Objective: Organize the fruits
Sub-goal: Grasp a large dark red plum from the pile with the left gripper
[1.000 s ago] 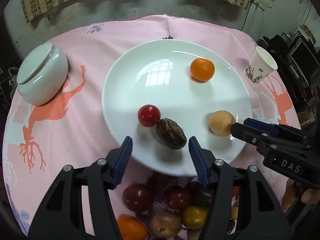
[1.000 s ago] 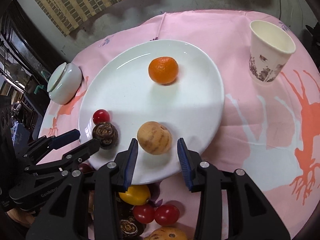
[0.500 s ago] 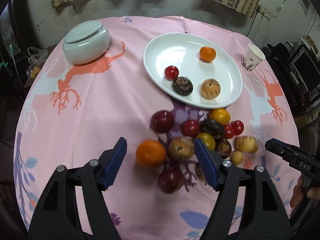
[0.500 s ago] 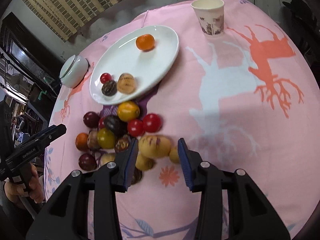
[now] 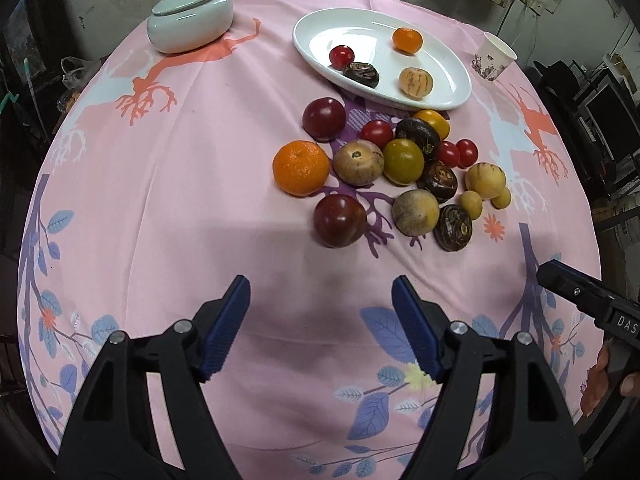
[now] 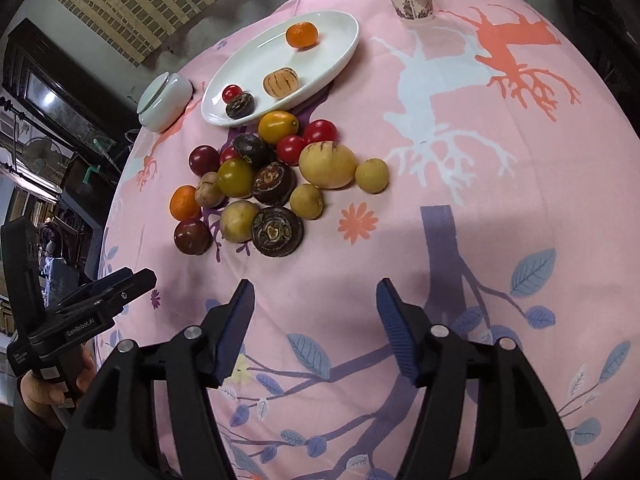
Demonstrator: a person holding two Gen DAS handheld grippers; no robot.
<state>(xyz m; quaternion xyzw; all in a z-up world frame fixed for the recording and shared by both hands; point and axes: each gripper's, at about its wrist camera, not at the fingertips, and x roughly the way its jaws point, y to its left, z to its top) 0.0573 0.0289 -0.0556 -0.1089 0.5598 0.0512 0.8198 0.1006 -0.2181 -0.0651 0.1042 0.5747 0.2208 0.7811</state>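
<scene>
A white oval plate at the far side carries an orange, a small red tomato, a dark wrinkled fruit and a striped tan fruit. In front of it, several loose fruits lie in a pile on the pink cloth. My left gripper hovers open over bare cloth, short of the pile. My right gripper is also nearer than the pile; its jaws are opening with nothing between them. Each gripper shows at the edge of the other's view.
A lidded white bowl stands far left, and a paper cup to the right of the plate. The round table's edge curves close below both grippers. A hand holds the left gripper's handle at the lower left.
Both grippers have drawn back from the plate to the near side of the table. The right jaws left the striped tan fruit on the plate and spread wider. The left jaws also widened.
</scene>
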